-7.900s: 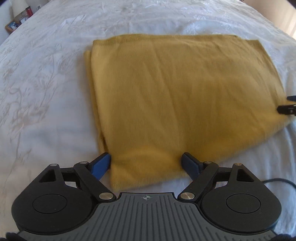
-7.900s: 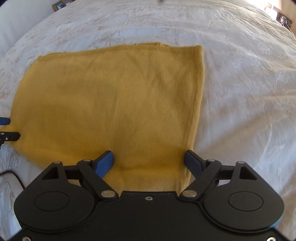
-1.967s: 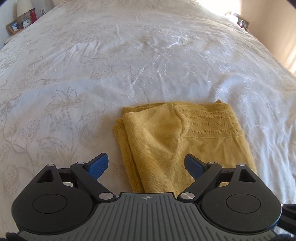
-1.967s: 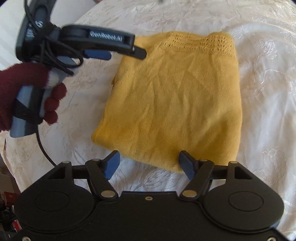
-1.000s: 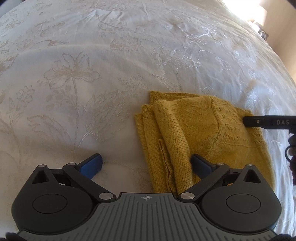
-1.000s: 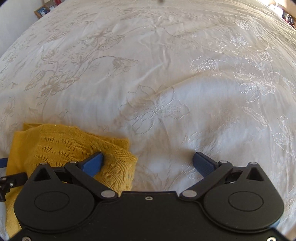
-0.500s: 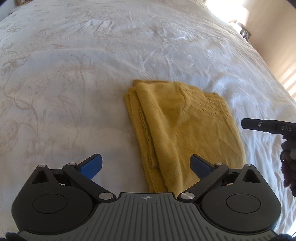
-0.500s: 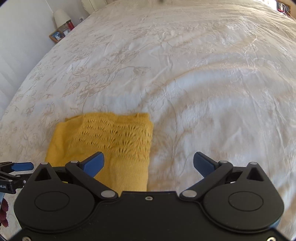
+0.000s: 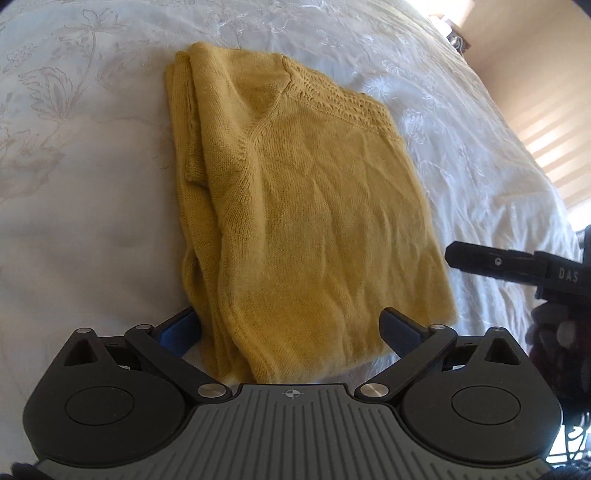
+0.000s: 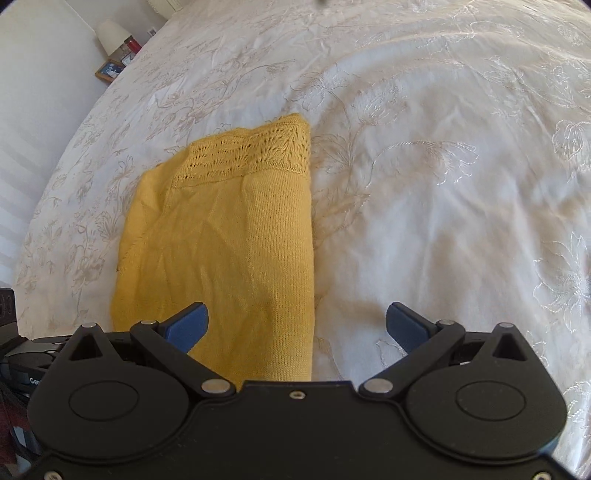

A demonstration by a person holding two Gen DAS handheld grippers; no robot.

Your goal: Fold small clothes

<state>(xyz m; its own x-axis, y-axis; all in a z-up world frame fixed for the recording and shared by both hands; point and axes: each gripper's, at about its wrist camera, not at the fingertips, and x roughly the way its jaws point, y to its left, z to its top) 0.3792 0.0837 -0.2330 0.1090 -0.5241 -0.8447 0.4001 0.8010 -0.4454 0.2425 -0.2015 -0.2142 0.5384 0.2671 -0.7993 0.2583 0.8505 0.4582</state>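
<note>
Two claws, both spread wide and gripping nothing: the left claw (image 9: pixel 290 330) straddles the near edge of the one folded yellow sweater (image 9: pixel 299 218), while the right claw (image 10: pixel 297 326) hangs over its right edge. One sweater lies on a white embroidered bedspread (image 10: pixel 443 184); a lamp (image 10: pixel 110 35) and picture frame (image 10: pixel 109 70) stand beyond the bed.

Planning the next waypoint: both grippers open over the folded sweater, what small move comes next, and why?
Probably ease the left gripper back. The yellow sweater lies as a flat folded rectangle on the bedspread, held by neither open gripper; the right gripper also hangs free.
</note>
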